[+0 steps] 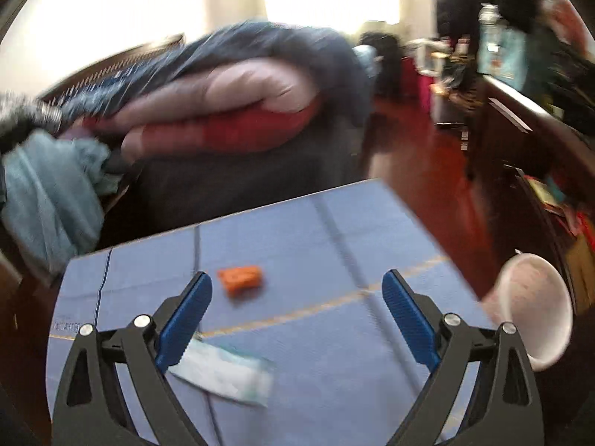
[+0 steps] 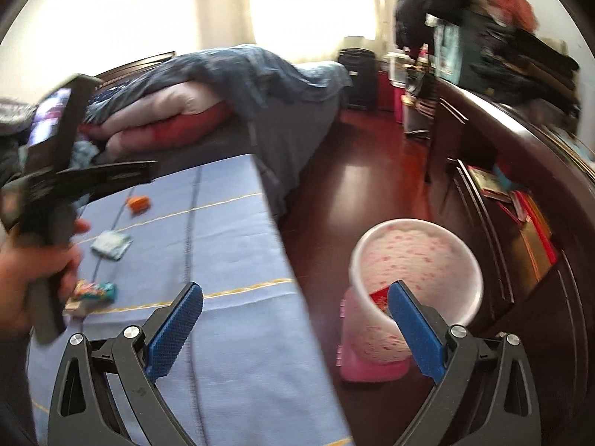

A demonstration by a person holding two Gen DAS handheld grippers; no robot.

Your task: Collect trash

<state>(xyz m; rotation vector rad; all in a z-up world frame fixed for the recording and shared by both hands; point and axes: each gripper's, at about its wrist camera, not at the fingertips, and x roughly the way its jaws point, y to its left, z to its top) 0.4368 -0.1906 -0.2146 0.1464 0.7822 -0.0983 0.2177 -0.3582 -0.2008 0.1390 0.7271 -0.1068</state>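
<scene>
Now the left claw point(image 1: 297, 290) stands spread and empty over the blue cloth point(image 1: 334, 223), a small crumpled orange wrapper point(image 1: 240, 278) just beyond its ribbed pads.

Rumpled bedding point(image 2: 223, 85), dark dresser point(image 2: 520, 156)

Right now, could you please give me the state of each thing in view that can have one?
left gripper: open, empty
right gripper: open, empty
orange wrapper: lying on the blue cloth
white packet: lying flat
colourful wrapper: lying crumpled
bin: upright, red scrap inside
</scene>
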